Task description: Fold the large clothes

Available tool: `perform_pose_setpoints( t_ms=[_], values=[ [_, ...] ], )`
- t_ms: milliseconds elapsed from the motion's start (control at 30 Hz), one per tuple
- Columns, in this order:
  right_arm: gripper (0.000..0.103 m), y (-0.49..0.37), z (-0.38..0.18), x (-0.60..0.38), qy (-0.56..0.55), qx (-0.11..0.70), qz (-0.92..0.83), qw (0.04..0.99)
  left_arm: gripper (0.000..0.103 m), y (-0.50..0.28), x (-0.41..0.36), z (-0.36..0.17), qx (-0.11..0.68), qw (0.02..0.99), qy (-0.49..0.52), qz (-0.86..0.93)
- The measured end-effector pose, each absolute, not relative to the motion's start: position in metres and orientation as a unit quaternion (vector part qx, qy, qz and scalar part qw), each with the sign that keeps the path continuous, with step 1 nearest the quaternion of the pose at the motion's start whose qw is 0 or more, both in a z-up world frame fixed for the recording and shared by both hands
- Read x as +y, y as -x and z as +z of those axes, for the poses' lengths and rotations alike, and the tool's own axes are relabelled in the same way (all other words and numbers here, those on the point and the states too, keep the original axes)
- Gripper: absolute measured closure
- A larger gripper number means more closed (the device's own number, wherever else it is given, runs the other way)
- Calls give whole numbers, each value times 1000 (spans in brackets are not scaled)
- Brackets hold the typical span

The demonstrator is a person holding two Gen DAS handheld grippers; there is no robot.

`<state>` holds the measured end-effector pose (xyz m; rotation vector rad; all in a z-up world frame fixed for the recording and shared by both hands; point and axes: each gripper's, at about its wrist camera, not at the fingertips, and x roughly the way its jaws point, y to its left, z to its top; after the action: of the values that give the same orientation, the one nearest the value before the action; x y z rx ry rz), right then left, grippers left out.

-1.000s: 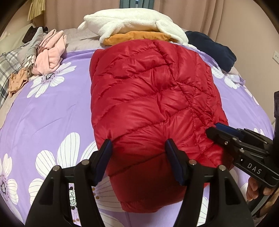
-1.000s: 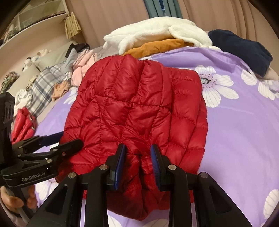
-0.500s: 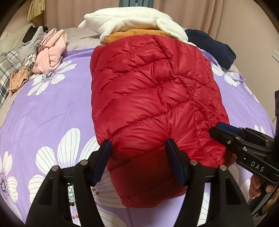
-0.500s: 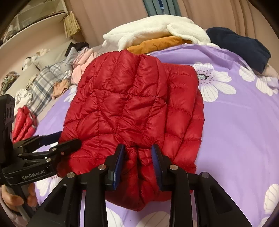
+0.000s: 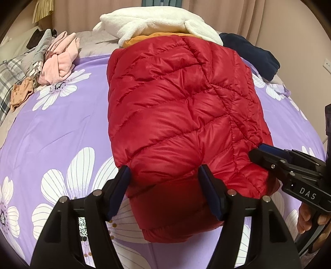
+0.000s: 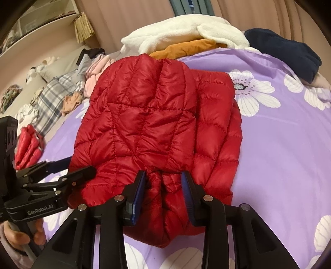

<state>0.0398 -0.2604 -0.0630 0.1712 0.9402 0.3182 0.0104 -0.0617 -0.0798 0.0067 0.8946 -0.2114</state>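
Red down jacket [image 5: 180, 115] lies folded in the middle of the purple flowered bedspread [image 5: 51, 128]; its far edge reaches the orange garment [image 6: 186, 48] under the white fleece [image 5: 157, 19].

Left to right, left wrist view:
- Plaid cloth [image 5: 8, 76] is cut off by the frame edge; the heap of grey and pink clothes [image 5: 60, 55] beside it is too jumbled to sort into separate pieces.
- Left gripper [image 5: 165, 182] straddles the jacket's near left corner. Jaws wide, the puffy edge bulging between the blue pads. Both pads lie against the fabric. How the jacket's layers are stacked between them cannot be made out.
- Navy garment [image 5: 252, 53] is partly hidden behind the jacket's far right corner.
- Right gripper [image 5: 266, 154] enters from the right, seen side-on; its lower finger is buried in the jacket's edge. The hand [image 5: 310, 217] on its handle is cut off by the frame.

Right wrist view:
- Left gripper [image 6: 70, 167] at the jacket's left edge; its far finger mostly hidden.
- Right gripper [image 6: 163, 182]: jaws narrow but opening, a bunched ridge of the jacket's near hem between the pads and touching both.
- A second red quilted item [image 6: 29, 147] at far left, half hidden behind the left gripper's body.
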Motion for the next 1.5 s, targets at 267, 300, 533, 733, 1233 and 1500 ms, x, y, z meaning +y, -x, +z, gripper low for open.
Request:
perform_pose_setpoints(
  t_ms=[267, 300, 533, 733, 1233, 1500],
  values=[
    [67, -39, -61, -262, -82, 454, 152, 874, 33, -7, -64, -80, 434, 895, -5, -104],
    [67, -39, -61, -262, -83, 454, 152, 874, 34, -7, -63, -80, 434, 895, -5, -104],
    [67, -40, -37, -267, -96, 415, 168, 889, 33, -7, -65, -82, 434, 895, -4, -105],
    [44, -69, -29, -273, -156, 398, 173, 887, 32, -9, -67, -83, 436, 894, -7, -106],
    [85, -122, -50, -290, -321, 393, 234, 829, 29, -11, -65, -78, 437, 892, 6, -112],
    [89, -93, -26, -324, -325, 330, 189, 866, 24, -8, -63, -61, 424, 893, 42, -146]
  ],
)
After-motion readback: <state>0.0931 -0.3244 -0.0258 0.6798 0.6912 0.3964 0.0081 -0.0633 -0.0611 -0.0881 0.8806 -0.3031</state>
